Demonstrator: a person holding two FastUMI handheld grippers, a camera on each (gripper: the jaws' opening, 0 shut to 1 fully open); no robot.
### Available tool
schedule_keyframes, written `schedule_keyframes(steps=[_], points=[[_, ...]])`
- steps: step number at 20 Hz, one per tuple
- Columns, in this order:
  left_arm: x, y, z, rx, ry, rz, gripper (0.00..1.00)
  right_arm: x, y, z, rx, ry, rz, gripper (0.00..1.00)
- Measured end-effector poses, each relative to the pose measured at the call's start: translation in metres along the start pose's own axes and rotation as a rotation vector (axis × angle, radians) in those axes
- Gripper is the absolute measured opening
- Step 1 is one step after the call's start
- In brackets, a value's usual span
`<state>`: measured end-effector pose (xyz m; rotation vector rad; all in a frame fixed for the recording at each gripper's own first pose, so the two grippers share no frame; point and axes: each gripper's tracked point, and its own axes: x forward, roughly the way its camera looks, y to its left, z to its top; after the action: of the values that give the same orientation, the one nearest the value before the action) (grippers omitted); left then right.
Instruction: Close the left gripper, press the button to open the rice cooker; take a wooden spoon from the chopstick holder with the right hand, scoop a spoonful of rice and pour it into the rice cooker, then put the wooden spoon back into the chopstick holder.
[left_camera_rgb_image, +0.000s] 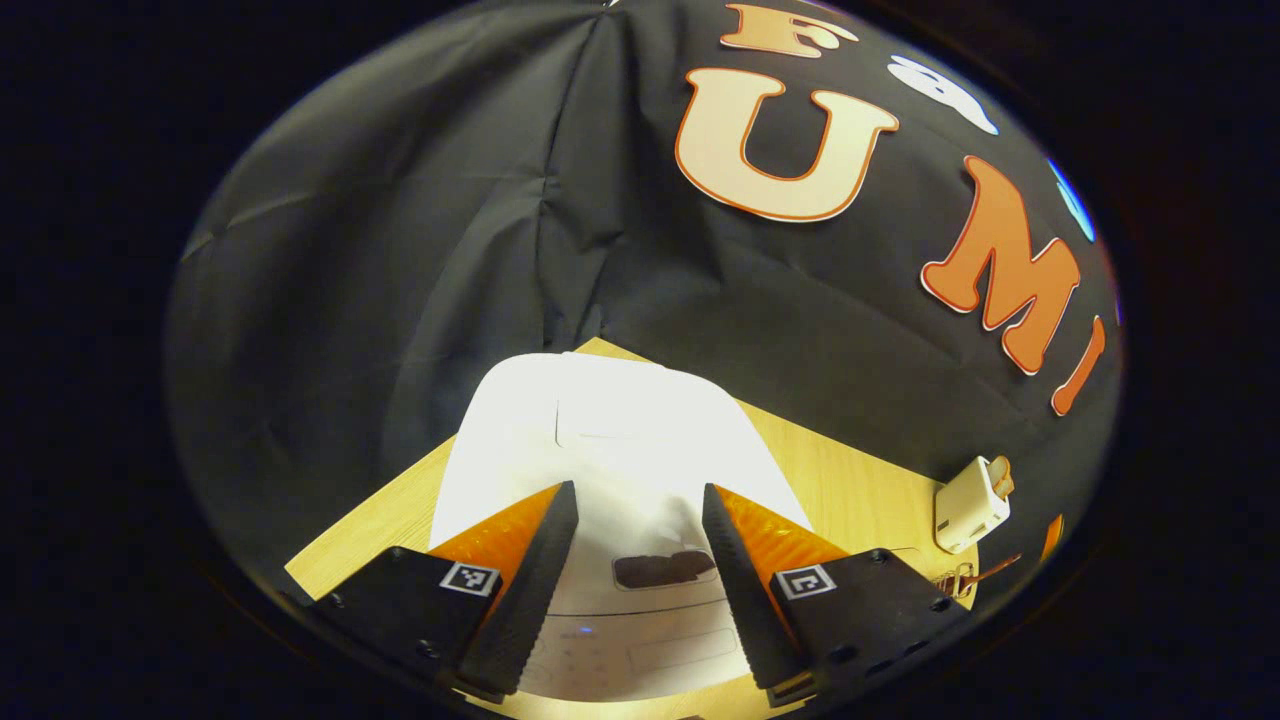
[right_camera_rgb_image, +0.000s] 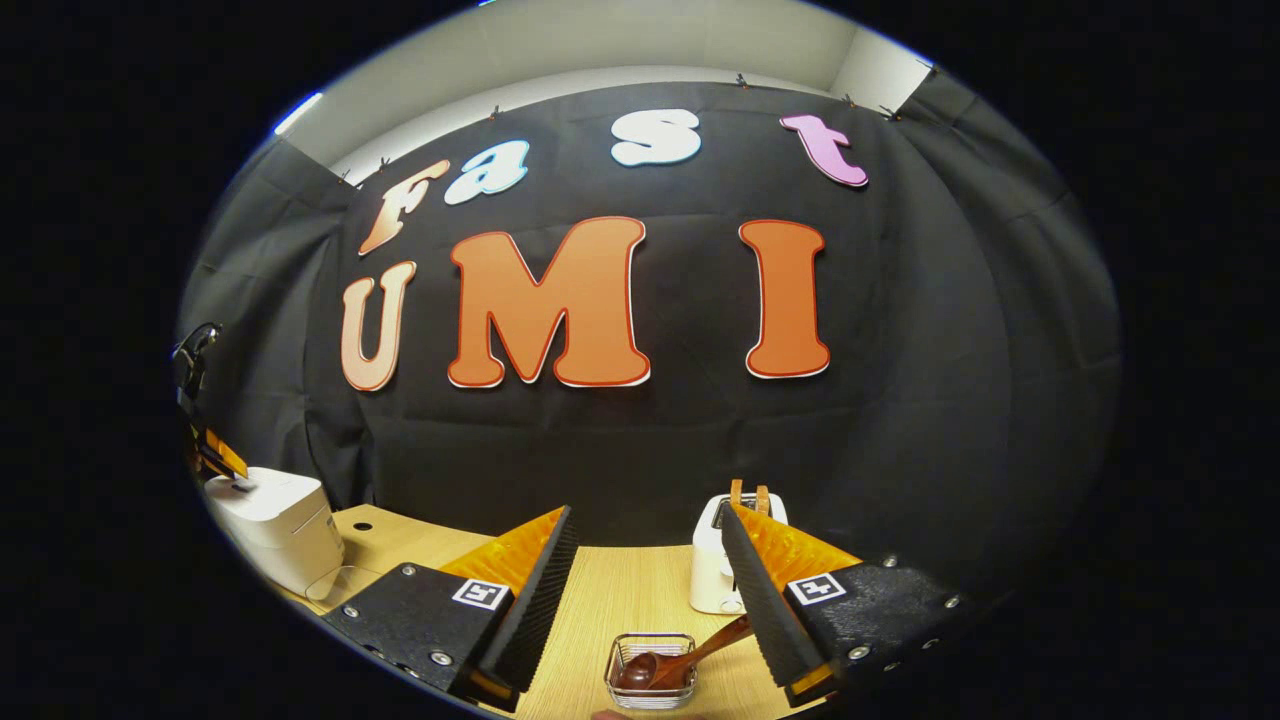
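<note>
The white rice cooker (left_camera_rgb_image: 610, 440) sits right under my left gripper (left_camera_rgb_image: 640, 490), its lid down. The dark button (left_camera_rgb_image: 665, 568) on its front lies between the two fingers, which stand wide apart and touch nothing. In the right gripper view the cooker (right_camera_rgb_image: 275, 530) is at the far left, with the left gripper (right_camera_rgb_image: 215, 455) just above it. My right gripper (right_camera_rgb_image: 647, 512) is open and holds nothing. Below it, the wooden spoon (right_camera_rgb_image: 665, 662) rests with its bowl in the small wire chopstick holder (right_camera_rgb_image: 650, 692) and its handle leaning right.
A white toaster (right_camera_rgb_image: 712, 565) with toast slices stands behind the holder on the wooden table (right_camera_rgb_image: 610, 590); it also appears at the table's right side (left_camera_rgb_image: 972, 505). A clear rim (right_camera_rgb_image: 335, 582) lies beside the cooker. Black cloth walls the back.
</note>
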<state>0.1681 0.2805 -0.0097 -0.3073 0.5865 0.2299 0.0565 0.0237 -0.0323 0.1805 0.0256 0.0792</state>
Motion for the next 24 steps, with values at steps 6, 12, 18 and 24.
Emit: schedule_keyframes(steps=[6,12,18,24], points=[[-0.02,-0.03,-0.004,0.172,-0.124,0.01,0.89,-0.021,-0.002,0.011,-0.034,-0.027,0.003,0.86],[-0.062,-0.068,0.023,0.282,-0.365,-0.022,0.93,-0.035,0.001,0.02,-0.075,-0.053,0.013,0.86],[-0.095,-0.092,0.043,0.3,-0.535,-0.047,0.93,-0.042,0.01,0.019,-0.094,-0.051,0.03,0.86],[-0.116,-0.106,0.047,0.358,-0.716,-0.026,0.92,-0.051,0.032,0.024,-0.1,-0.114,0.114,0.87]])
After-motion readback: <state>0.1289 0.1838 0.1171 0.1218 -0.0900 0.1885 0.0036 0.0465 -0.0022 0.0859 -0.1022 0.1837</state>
